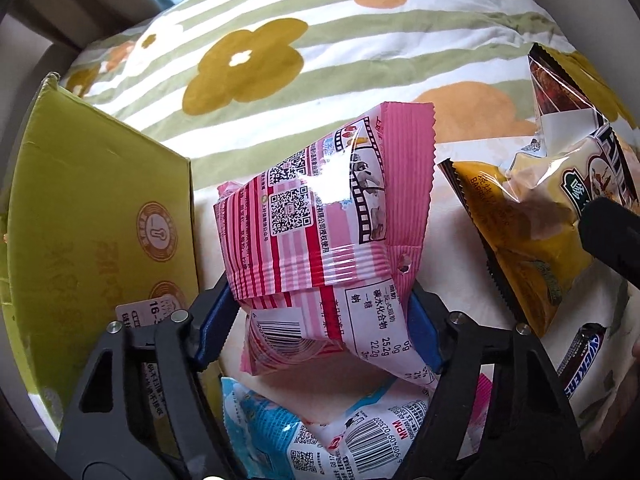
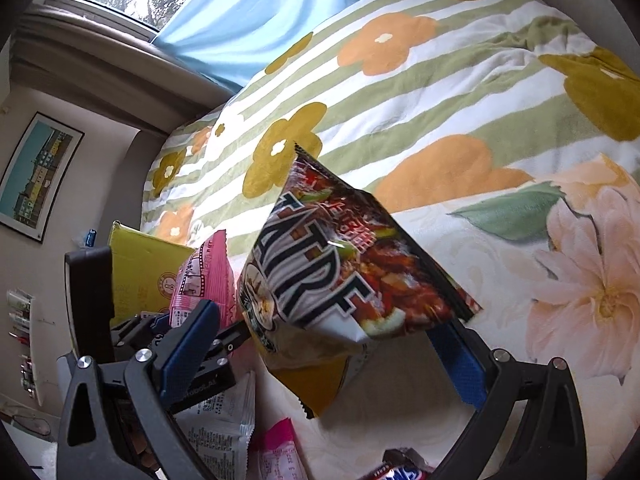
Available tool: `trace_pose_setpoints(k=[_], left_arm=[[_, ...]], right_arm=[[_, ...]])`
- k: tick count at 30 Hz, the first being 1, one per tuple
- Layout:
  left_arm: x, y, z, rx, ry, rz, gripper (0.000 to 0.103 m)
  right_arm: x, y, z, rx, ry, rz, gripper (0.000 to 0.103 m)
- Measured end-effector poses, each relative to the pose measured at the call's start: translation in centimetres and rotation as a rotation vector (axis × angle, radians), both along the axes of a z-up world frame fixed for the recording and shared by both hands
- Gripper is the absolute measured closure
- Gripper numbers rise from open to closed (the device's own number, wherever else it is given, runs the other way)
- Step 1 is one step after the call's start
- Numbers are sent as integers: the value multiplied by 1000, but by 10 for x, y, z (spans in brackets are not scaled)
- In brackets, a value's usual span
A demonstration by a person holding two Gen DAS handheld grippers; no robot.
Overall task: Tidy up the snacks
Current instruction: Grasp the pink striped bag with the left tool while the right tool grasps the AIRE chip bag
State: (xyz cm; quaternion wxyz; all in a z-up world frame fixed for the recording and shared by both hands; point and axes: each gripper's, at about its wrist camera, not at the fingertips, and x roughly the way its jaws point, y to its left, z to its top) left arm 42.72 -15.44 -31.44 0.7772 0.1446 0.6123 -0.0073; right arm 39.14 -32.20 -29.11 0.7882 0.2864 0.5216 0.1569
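Pink striped snack bag, glossy, crinkled, QR-coded.

Both the left gripper and the right gripper share one build: matte black plastic linkage arms with triangular cut-outs, round silver pivot screws, and blue ribbed pads lining the fingers.

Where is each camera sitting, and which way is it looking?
Left wrist: rides the left hand-held gripper, looking forward at its pink snack bag, beside the green box; its black arms show.
Right wrist: rides the right hand-held gripper, facing its chip bag; its black arms show.
Shared: both bags, green box, flowered quilt, Snickers bar.
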Motion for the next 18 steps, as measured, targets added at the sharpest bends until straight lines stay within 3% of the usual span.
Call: trace_pose_setpoints(k=[7,18], left_arm=[[-3,6,9,-71,-2,33,34],[-11,3,27,-102,-35,36,34]], right_arm=[[6,11,-2,-41,-27,12,2],[-3,16,6,-164,-82,47,44]])
